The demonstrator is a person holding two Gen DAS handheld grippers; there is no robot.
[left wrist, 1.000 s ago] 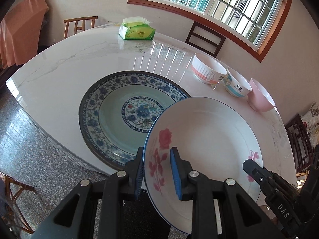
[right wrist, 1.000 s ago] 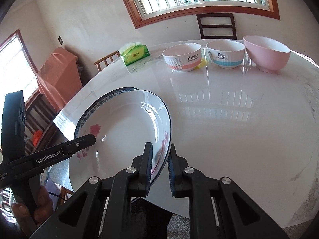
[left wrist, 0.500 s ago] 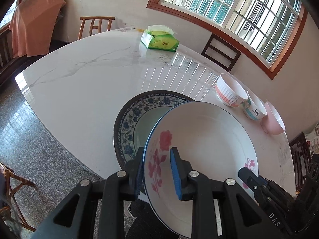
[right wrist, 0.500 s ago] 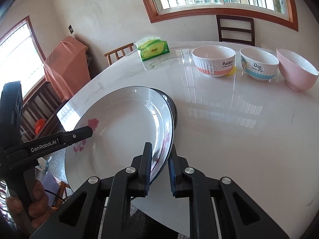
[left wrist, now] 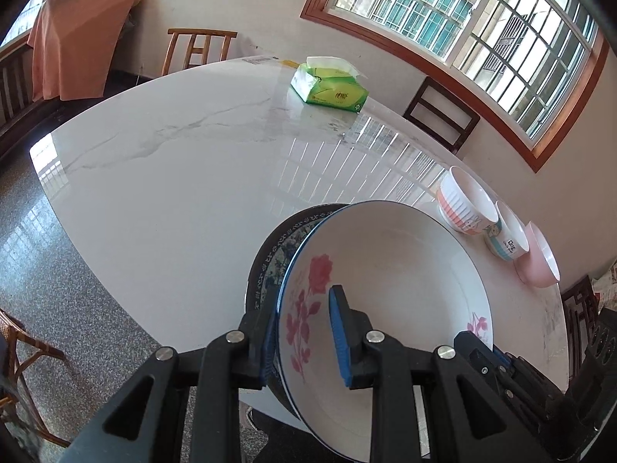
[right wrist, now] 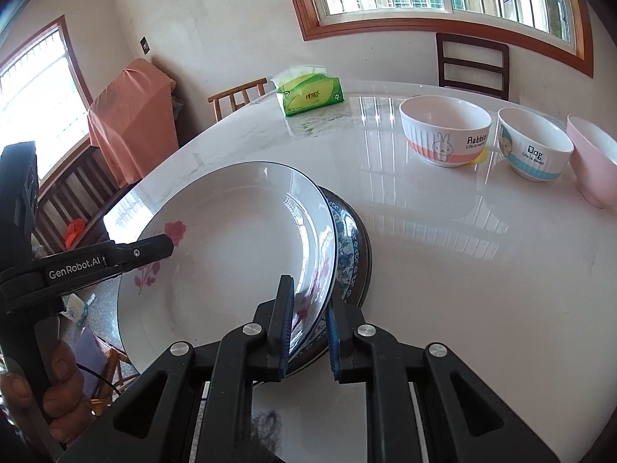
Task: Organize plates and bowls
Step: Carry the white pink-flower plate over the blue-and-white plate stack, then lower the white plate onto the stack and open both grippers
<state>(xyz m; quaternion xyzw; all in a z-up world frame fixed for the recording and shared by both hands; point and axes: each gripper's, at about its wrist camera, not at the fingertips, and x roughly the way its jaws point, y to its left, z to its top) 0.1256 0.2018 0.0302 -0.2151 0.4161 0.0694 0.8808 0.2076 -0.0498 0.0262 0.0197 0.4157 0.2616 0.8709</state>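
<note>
A white plate with pink flowers point(left wrist: 393, 285) is held by both grippers just above the blue patterned plate point(left wrist: 270, 258), which lies on the table and is mostly covered. My left gripper point(left wrist: 304, 332) is shut on the white plate's left rim. My right gripper point(right wrist: 308, 324) is shut on its right rim point(right wrist: 324, 239); the blue plate point(right wrist: 353, 239) shows beyond it. The left gripper point(right wrist: 154, 249) reaches in from the left in the right wrist view. Three bowls stand in a row: rabbit bowl point(right wrist: 445, 135), dog bowl point(right wrist: 534, 150), pink bowl point(right wrist: 594, 162).
The white marble table point(left wrist: 185, 177) has its near edge under the plates. A green tissue pack point(left wrist: 329, 87) lies at the far side. Chairs point(left wrist: 198, 48) stand around the table. An orange cloth point(right wrist: 131, 115) hangs over furniture by the wall.
The white plate has moved with both grippers over the blue plate, which is now almost fully covered. Both grips stayed shut.
</note>
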